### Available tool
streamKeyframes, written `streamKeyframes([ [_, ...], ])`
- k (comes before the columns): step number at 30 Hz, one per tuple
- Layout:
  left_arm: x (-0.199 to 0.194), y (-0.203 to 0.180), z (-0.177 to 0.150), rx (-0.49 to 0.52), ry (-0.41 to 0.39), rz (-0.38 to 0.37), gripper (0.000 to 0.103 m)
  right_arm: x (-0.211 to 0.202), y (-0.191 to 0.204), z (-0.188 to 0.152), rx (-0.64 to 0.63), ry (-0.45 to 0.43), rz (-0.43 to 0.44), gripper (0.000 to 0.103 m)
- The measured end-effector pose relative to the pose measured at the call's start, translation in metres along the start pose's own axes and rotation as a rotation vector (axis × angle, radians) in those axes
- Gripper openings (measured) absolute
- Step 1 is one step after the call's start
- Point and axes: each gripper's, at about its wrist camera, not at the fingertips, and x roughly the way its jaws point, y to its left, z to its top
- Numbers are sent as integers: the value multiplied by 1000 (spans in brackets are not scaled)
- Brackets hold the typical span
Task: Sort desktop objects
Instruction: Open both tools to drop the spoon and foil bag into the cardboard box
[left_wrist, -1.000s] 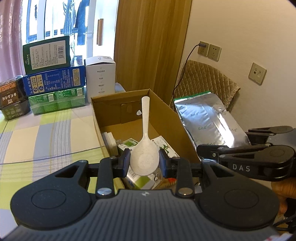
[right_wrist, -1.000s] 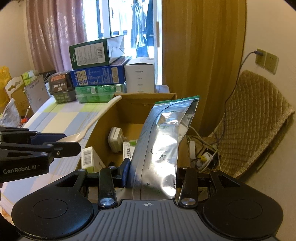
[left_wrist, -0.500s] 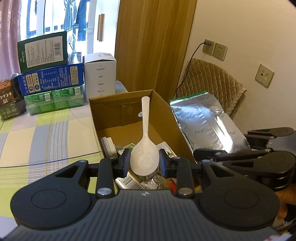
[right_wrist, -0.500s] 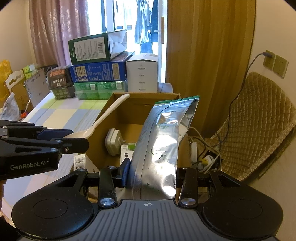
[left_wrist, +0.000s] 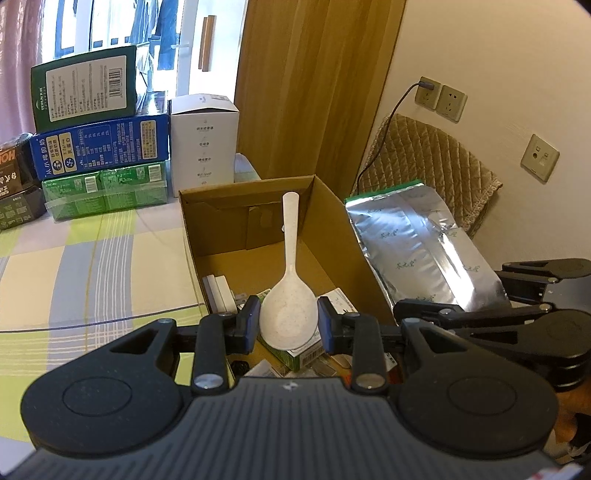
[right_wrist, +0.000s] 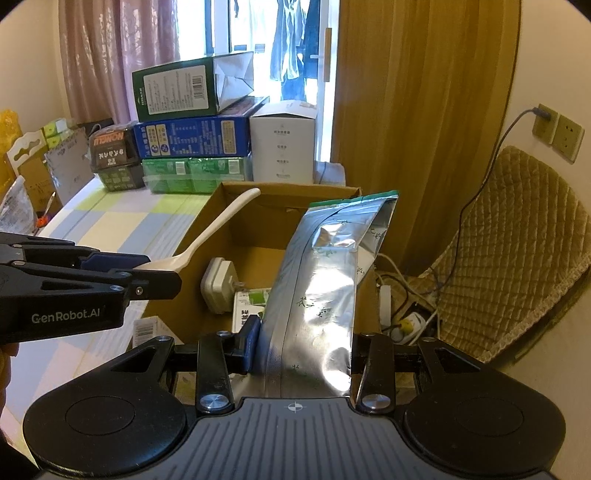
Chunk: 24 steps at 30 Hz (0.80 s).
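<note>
A table under a checked cloth (left_wrist: 92, 266) of yellow, green and grey, in a room with cream walls, wall sockets (left_wrist: 439, 98) and a tan curtain (right_wrist: 417, 110) beside a bright window. Stacked at the far end of the table: a green box (left_wrist: 85, 85) on a blue box (left_wrist: 99, 146) on green packs (left_wrist: 105, 188), with a white box (left_wrist: 203, 140) just beside them. A quilted chair back (right_wrist: 517, 243) against the wall, cables and a power strip (right_wrist: 402, 317) on the floor by it.

An open cardboard box (left_wrist: 334, 221) at the table's near right corner, holding a white plug adapter (right_wrist: 218, 284), small green-and-white packets (left_wrist: 295, 354) and other bits too jumbled to tell.

Left gripper (left_wrist: 288, 325) over the cardboard box, pinching the bowl of a white plastic spoon (left_wrist: 290, 280) between its blue pads, handle pointing away toward the box's far wall. Right gripper (right_wrist: 301, 349) just to the right of the left one, clamped on the lower part of a silver foil bag (right_wrist: 325, 280) with a green top edge; bag upright and leaning over the box's right wall, blocking the view of the right half of the inside
</note>
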Motion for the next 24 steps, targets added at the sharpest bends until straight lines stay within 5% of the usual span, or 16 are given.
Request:
streamKeyframes([
  [6, 13, 2, 6, -13, -4, -5, 28, 8, -2, 3, -3, 7, 2, 38],
  [9, 18, -1, 12, 1, -7, 6, 43, 10, -4, 3, 1, 10, 1, 38],
  [21, 13, 5, 11, 3, -15, 20, 43, 10, -5, 0, 11, 9, 4, 37],
  [24, 10, 6, 10, 3, -15, 25, 43, 8, -2, 3, 8, 0, 9, 22],
])
